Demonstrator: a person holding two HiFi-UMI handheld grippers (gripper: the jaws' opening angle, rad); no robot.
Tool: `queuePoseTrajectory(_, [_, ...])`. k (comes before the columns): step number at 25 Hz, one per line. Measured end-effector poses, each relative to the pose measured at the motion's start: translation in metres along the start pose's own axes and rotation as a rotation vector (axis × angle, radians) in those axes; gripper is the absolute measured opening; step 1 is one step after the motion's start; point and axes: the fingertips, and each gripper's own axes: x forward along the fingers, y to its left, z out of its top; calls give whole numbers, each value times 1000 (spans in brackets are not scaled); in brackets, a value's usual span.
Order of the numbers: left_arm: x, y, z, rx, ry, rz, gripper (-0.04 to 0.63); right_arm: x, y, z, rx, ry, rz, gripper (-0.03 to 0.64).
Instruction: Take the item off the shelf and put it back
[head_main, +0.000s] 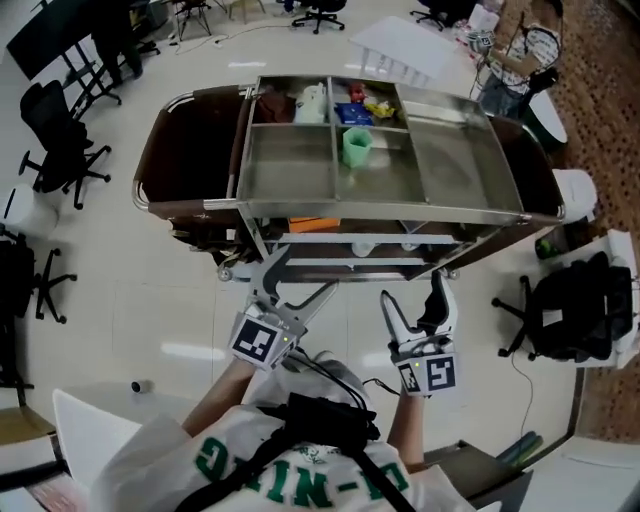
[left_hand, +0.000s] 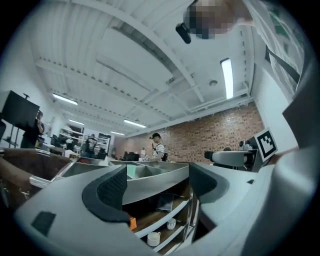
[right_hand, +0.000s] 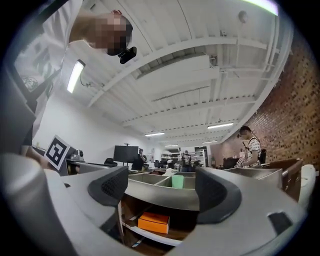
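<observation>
A wheeled cart with a steel tray top (head_main: 465, 160) stands in front of me, with shelves beneath. An orange box (right_hand: 153, 222) lies on the upper shelf, and its edge shows under the tray as an orange strip (head_main: 315, 225). A green cup (head_main: 356, 146) stands in a middle tray compartment. Small white cups (left_hand: 154, 238) sit on a lower shelf. My left gripper (head_main: 300, 275) and right gripper (head_main: 412, 290) hover side by side just short of the cart's front, pointing level at the shelves. Both are open, with nothing between the jaws.
The tray's back compartments hold a white bottle (head_main: 312, 103) and coloured packets (head_main: 362, 108). Black office chairs stand at the left (head_main: 60, 150) and right (head_main: 570, 310). A person (right_hand: 248, 145) stands beyond the cart by a brick wall.
</observation>
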Motion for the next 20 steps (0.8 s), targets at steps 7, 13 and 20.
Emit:
queuePoseTrajectory(7, [-6, -9, -9, 15, 0, 104, 382, -10, -39, -18, 42, -5, 18, 426])
queuePoseTrajectory(13, [-3, 4, -52, 52, -5, 92, 380, -18, -44, -68, 49, 4, -23, 426])
queuePoseTrajectory(20, [16, 18, -113, 31, -13, -16, 380, -8, -39, -162, 40, 28, -88, 426])
